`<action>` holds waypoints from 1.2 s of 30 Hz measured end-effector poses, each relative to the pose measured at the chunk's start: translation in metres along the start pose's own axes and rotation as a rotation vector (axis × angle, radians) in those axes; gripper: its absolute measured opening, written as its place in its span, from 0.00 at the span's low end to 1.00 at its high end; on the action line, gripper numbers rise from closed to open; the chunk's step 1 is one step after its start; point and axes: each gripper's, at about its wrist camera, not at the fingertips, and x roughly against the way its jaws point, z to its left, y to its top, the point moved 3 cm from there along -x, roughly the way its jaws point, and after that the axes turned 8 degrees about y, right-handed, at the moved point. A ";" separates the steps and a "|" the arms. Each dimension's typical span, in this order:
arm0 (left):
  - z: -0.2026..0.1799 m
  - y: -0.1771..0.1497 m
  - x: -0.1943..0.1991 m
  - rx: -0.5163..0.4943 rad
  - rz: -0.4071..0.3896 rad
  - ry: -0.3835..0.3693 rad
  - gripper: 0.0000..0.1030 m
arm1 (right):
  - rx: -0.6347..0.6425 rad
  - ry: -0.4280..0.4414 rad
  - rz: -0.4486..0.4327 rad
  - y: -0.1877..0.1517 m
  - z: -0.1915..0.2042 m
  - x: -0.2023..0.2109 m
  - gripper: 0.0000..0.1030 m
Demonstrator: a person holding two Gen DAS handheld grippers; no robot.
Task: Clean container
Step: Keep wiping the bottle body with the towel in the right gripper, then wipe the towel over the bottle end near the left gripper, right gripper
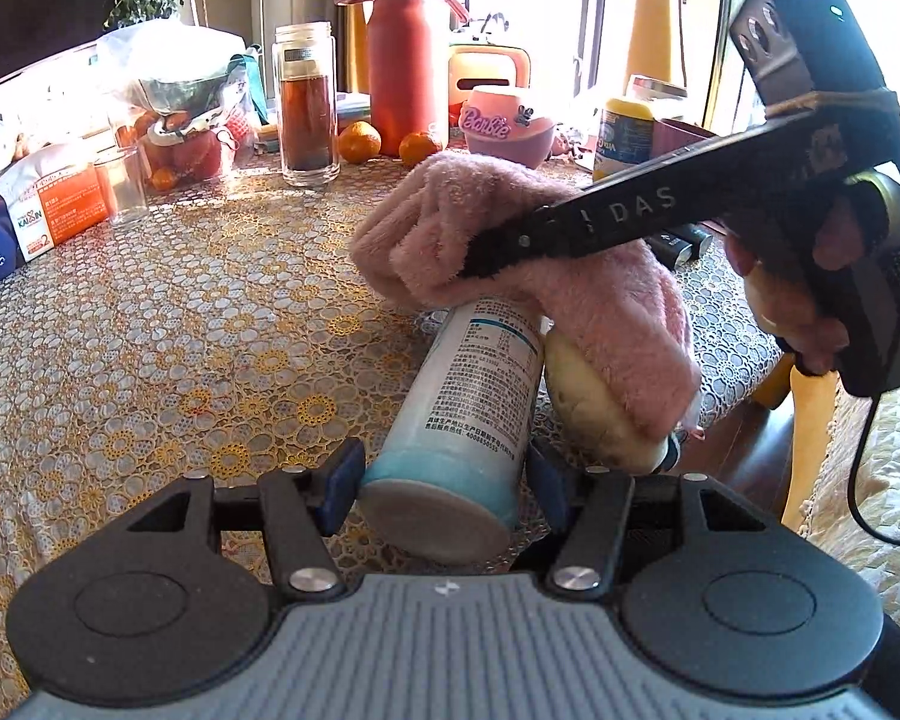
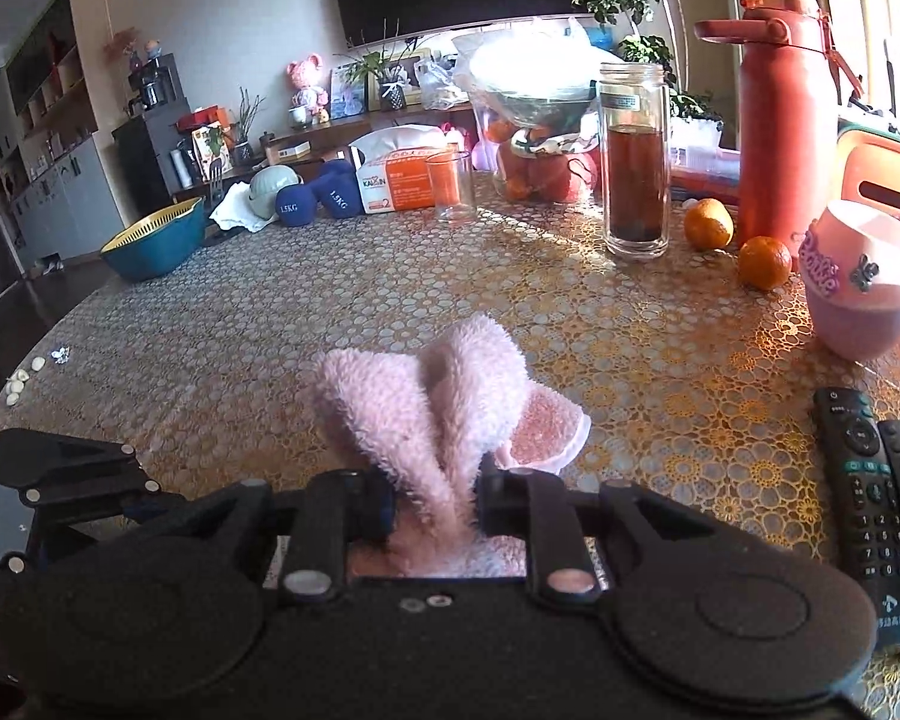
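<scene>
A white and light-blue cylindrical container [image 1: 468,408] with printed text lies tilted, its base toward the camera, and my left gripper [image 1: 444,480] is shut on its lower part. A fluffy pink cloth [image 1: 528,264] drapes over the container's far end. My right gripper [image 1: 492,252] reaches in from the right and is shut on this cloth. In the right wrist view the pink cloth [image 2: 426,396] sticks out in folds between the right gripper's [image 2: 435,501] fingers, and the container is hidden. A pale yellowish rounded object [image 1: 594,414] lies against the container's right side, partly under the cloth.
On the lace-patterned table [image 2: 270,324] stand a glass jar of dark contents [image 2: 633,162], a red flask [image 2: 786,120], two oranges [image 2: 765,264], a pink cup [image 2: 864,288], an empty glass [image 2: 450,186] and an orange box [image 2: 390,180]. Two remotes [image 2: 870,480] lie right; a teal bowl [image 2: 156,240] sits far left.
</scene>
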 end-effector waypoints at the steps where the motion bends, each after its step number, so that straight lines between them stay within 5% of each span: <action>1: 0.000 0.000 0.000 0.002 0.002 -0.002 0.57 | -0.014 0.001 -0.008 -0.002 0.000 0.002 0.20; 14: 0.002 0.001 0.000 0.013 0.008 -0.005 0.57 | -0.093 -0.032 -0.018 -0.039 -0.001 0.031 0.20; 22: 0.007 0.001 -0.002 0.046 0.018 -0.020 0.57 | 0.073 -0.242 -0.038 -0.022 0.005 0.060 0.19; 27: 0.007 0.001 -0.002 0.043 0.019 -0.021 0.57 | 0.165 -0.114 -0.072 -0.008 0.045 0.059 0.20; 36: 0.004 0.000 -0.001 0.013 0.017 -0.016 0.57 | 0.274 0.136 0.040 -0.013 0.102 0.012 0.19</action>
